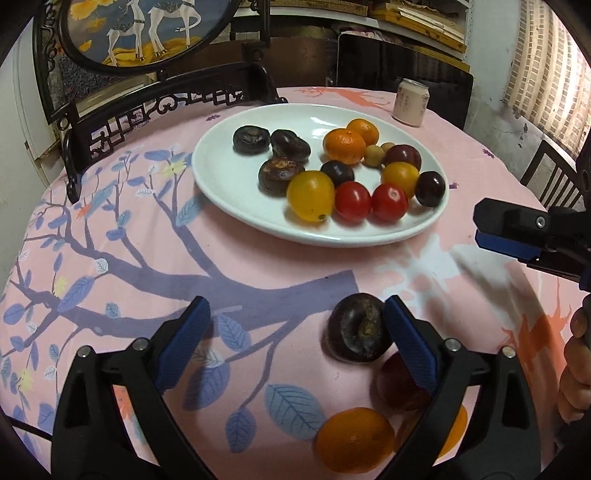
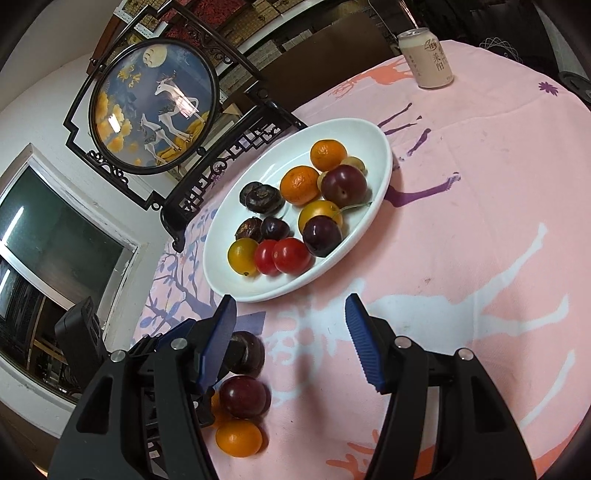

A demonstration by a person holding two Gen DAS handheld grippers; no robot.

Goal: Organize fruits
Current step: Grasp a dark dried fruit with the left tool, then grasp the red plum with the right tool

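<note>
A white oval plate (image 1: 221,177) (image 2: 236,284) holds several fruits: dark water chestnuts (image 1: 251,139), oranges (image 1: 344,146), red tomatoes (image 1: 352,201), yellow tomatoes (image 1: 310,195) and dark plums (image 1: 429,188). On the cloth lie a water chestnut (image 1: 356,338) (image 2: 247,350), a plum (image 1: 397,384) (image 2: 243,397) and an orange (image 1: 352,439) (image 2: 238,437). My left gripper (image 1: 295,325) is open; its right finger (image 1: 406,339) touches the loose chestnut. My right gripper (image 2: 290,314) (image 1: 506,236) is open and empty above the cloth, right of the loose fruits.
A pink drink can (image 1: 410,101) (image 2: 428,59) stands behind the plate. A dark wooden screen with a round deer painting (image 1: 140,33) (image 2: 155,107) stands at the table's back left. A chair back (image 1: 554,177) is at the right edge.
</note>
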